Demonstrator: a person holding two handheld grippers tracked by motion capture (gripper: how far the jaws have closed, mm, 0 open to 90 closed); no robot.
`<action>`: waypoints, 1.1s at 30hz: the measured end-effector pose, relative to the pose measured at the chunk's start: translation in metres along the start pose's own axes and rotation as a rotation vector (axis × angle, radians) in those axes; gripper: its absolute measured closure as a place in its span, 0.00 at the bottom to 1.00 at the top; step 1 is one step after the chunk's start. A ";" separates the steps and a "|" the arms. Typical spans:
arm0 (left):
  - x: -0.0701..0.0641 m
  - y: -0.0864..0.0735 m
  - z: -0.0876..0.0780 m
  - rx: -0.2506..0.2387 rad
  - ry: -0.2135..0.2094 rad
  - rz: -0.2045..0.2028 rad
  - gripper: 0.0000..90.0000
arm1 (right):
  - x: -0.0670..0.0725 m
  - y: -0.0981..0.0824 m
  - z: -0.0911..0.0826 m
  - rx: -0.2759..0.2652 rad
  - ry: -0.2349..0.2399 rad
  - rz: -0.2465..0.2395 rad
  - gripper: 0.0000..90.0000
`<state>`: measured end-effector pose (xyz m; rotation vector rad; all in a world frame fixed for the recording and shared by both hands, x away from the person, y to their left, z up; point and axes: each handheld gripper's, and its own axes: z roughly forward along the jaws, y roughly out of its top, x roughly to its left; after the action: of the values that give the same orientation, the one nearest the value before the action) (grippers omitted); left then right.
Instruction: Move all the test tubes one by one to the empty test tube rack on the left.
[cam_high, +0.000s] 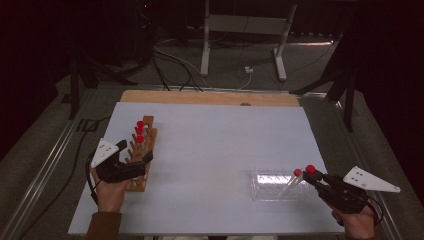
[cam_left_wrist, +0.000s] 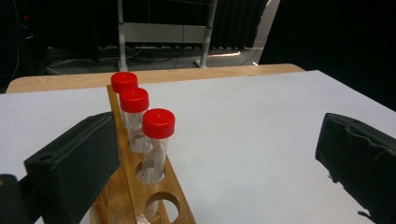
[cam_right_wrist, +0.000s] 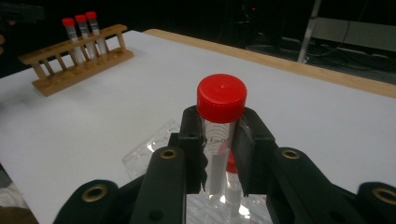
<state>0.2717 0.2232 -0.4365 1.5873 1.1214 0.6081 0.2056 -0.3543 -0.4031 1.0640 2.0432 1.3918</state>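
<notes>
So, from the high view: your right gripper (cam_high: 314, 175) is clamped on a clear plastic tube with a red screw cap (cam_high: 310, 169), held above the right end of the clear plastic well tray (cam_high: 265, 184) at the near right of the white table (cam_high: 210, 150). A second red-capped tube (cam_high: 295, 179) leans in that tray just beside it. Your left gripper (cam_high: 142, 162) sits by the near end of the wooden tube rack (cam_high: 141, 150) on the left, well apart from the tray, with three red-capped tubes (cam_high: 140, 131) standing in its far holes.

Left gripper view: the jaws stand wide apart with nothing between them, one on each side of the frame. The rack (cam_left_wrist: 140, 186) runs away from you beside the left jaw, three capped tubes (cam_left_wrist: 158, 140) upright in it and free holes at the near end.

Right gripper view: the pads pinch the tube (cam_right_wrist: 219, 135) just under its cap, tube upright. I'd guess it's light and stiff, but the smooth round wall looks slippery, so it could swivel or slide in a two-point pinch. Gripping right below the cap is smart since the cap's rim acts as a stop. Probably not very fragile, but don't crush it, and keep it vertical when you aim for a rack (cam_right_wrist: 74, 60) hole.
</notes>
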 end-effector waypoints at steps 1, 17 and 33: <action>-0.001 0.000 0.000 0.000 -0.001 0.000 0.01 | 0.001 0.001 0.001 0.001 0.003 -0.003 0.82; -0.011 0.007 -0.001 -0.004 -0.020 0.037 0.01 | 0.012 0.024 0.035 -0.031 0.058 -0.007 0.82; -0.046 0.017 0.013 0.004 -0.095 0.096 0.01 | 0.021 0.049 0.074 -0.041 0.085 -0.010 0.82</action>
<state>0.2685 0.1768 -0.4178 1.6635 0.9812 0.5877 0.2631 -0.2860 -0.3858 0.9914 2.0675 1.4909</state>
